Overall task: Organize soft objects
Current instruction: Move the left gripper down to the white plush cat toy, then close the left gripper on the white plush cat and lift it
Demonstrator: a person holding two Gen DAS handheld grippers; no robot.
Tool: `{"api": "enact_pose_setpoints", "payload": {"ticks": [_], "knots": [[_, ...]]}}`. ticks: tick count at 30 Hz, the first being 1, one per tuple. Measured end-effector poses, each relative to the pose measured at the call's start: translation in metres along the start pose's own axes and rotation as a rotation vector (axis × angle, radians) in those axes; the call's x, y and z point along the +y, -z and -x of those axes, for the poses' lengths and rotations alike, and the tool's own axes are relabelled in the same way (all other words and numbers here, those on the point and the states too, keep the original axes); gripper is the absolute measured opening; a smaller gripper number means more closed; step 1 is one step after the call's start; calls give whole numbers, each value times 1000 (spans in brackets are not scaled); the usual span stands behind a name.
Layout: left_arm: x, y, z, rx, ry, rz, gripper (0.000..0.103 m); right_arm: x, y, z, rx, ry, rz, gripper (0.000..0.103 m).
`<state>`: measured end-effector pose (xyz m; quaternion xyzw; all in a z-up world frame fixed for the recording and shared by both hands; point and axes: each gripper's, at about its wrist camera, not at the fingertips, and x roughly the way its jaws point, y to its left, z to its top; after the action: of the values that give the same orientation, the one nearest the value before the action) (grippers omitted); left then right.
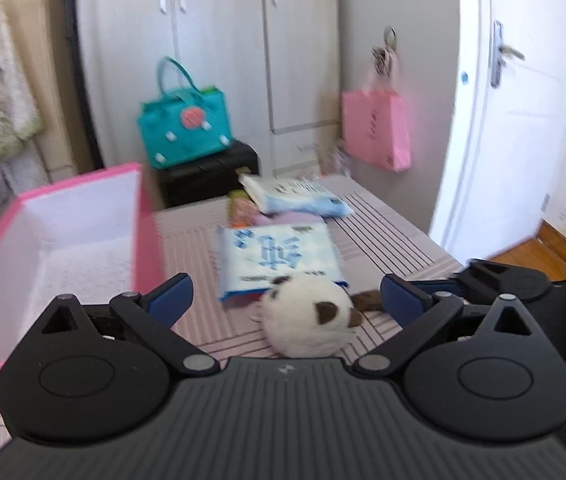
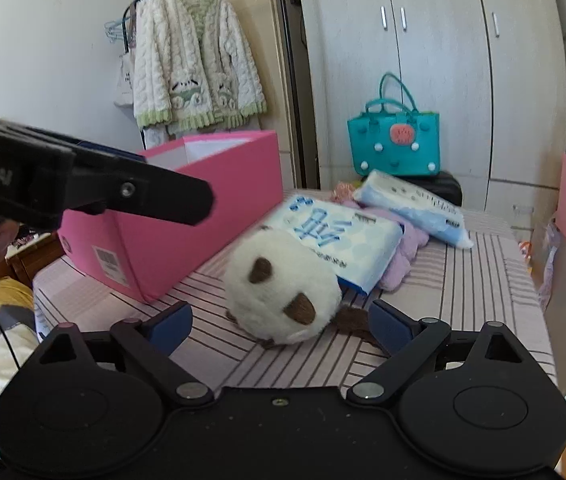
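A white plush toy (image 2: 283, 292) with brown ears and a brown tail lies on the pink striped tablecloth (image 2: 483, 280). My right gripper (image 2: 281, 322) is open just in front of it, and its blue pads do not press on it. In the left wrist view the same plush (image 1: 307, 316) sits between the tips of my open left gripper (image 1: 287, 300), untouched. Behind it lie two blue-and-white tissue packs (image 2: 335, 236) (image 2: 415, 208) and a lilac fluffy item (image 2: 403, 256). An open pink box (image 1: 83, 216) (image 2: 211, 216) stands on the left. My left gripper's black finger (image 2: 123, 192) crosses the right wrist view.
A teal handbag (image 2: 395, 140) sits on a black case behind the table. A pink paper bag (image 1: 375, 132) hangs on the wardrobe side. A white door (image 1: 515, 100) is at the right. A fluffy cardigan (image 2: 195, 68) hangs on a rack at the left.
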<state>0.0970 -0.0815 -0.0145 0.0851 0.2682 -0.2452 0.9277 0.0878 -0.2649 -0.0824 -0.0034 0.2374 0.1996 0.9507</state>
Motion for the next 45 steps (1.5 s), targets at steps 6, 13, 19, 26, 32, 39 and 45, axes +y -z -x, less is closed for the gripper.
{"api": "enact_pose_setpoints", "payload": {"ticks": [6,13,19,26,32,39,45], "knots": [[3,-6,-38,117,48,7,95,-8,3,-24,43,-9,14,88],[7,-8,-62,185,64,7,84,-13,-2,-39,60,-49,-14,81],[9,-7,-76,233,90,38,66,-14,-4,-45,68,-64,-30,76],[12,-1,-79,241,94,97,59,-15,-2,-44,68,-78,-59,66],[15,1,-70,243,94,152,56,-10,-6,-40,95,-80,-71,65],[17,1,-56,284,143,168,55,-8,-10,-32,174,-111,-150,65],[21,-4,-46,323,174,168,55,-5,-16,-24,213,-136,-183,65]]}}
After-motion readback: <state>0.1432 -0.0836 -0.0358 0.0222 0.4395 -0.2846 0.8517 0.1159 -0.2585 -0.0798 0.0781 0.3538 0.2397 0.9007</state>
